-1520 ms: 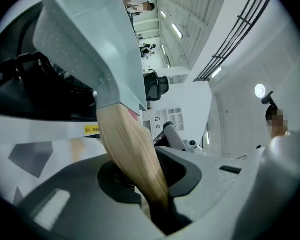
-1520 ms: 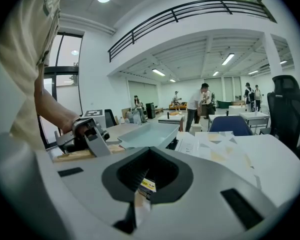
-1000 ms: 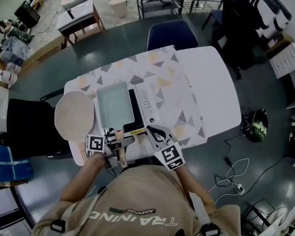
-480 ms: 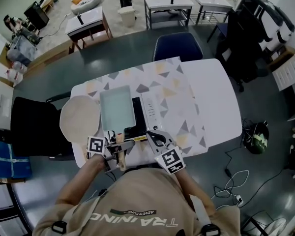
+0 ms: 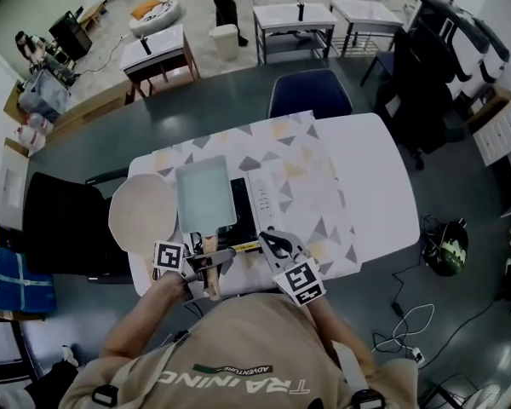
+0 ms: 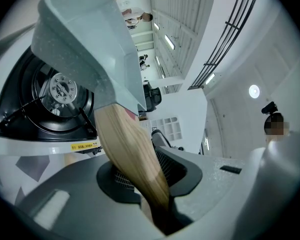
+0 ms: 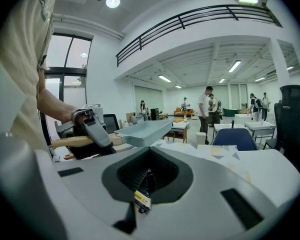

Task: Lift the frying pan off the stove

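Head view: left tool (image 5: 211, 256) grips the empty frying pan (image 5: 204, 196); right tool (image 5: 265, 240) pinches the stove (image 5: 263, 196).

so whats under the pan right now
The black burner well of the stove, with its round metal burner head, shows below the raised frying pan in the left gripper view. From the head view the pan covers most of it.

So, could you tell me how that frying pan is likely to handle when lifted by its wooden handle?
Probably stiff: the frying pan shows no sag though the left gripper holds only its wooden handle. Likely front-heavy, since the whole pan body overhangs the grip, so it may droop. The smooth, tapered handle could slip.
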Demonstrator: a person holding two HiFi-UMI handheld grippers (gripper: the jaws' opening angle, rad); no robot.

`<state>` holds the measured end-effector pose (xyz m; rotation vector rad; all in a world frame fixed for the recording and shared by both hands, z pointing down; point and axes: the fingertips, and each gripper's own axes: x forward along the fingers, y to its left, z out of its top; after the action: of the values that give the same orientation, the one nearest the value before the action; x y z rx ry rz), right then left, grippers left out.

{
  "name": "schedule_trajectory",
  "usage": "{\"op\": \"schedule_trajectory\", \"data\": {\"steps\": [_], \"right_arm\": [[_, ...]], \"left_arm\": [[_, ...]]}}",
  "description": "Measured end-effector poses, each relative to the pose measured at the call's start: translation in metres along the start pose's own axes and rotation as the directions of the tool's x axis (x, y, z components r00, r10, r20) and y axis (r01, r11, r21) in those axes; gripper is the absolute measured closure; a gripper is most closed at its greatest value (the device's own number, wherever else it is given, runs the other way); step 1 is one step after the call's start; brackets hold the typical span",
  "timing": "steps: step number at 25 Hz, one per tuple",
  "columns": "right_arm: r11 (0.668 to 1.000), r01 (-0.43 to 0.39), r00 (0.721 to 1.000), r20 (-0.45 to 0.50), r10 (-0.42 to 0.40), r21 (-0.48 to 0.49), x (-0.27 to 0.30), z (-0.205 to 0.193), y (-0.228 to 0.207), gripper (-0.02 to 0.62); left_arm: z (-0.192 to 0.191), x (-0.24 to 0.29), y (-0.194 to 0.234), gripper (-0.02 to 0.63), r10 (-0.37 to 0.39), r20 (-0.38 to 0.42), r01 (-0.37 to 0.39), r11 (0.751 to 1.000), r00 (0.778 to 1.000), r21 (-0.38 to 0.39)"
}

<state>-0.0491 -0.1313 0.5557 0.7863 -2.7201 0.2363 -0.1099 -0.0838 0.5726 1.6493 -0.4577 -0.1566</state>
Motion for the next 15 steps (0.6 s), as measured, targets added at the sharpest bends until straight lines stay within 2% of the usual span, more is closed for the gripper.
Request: {"op": "schedule_trajectory", "data": {"steps": [15], "right_arm": [[1.000, -0.015, 1.000, 0.019, 0.015, -0.017, 0.0028, 0.0055, 0.0039, 0.594]], "left_arm": [[-0.0017, -0.0082, 0.0030, 0.523, 0.032, 0.024, -0.032, 0.999, 0.999, 0.001]]}}
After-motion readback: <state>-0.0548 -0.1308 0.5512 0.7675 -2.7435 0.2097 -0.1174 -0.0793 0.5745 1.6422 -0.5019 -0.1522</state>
